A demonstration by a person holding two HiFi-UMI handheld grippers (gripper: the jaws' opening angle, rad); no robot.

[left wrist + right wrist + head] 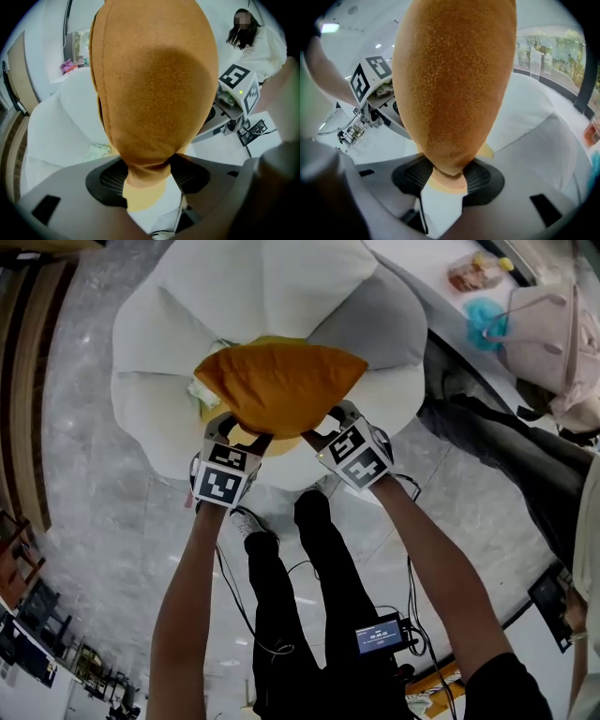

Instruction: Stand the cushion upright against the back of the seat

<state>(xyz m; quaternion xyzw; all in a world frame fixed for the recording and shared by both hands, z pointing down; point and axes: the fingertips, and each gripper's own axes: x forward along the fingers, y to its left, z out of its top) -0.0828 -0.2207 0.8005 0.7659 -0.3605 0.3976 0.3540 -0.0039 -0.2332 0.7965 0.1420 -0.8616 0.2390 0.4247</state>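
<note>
Head view: cushion [281,385] over wht seat [178,324], bag [553,334] top rt

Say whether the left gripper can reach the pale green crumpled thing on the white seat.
Probably not: the left gripper is shut on the orange fabric cushion, with the pale green crumpled thing beside it.

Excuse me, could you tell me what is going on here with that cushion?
A person is holding an orange cushion with two hand-held grippers. The left gripper and the right gripper are each clamped on the cushion's near edge. The cushion is over the middle of a white, petal-shaped seat. It is not yet propped upright against the seat's back, and I cannot tell whether it already rests on the seat.
</note>
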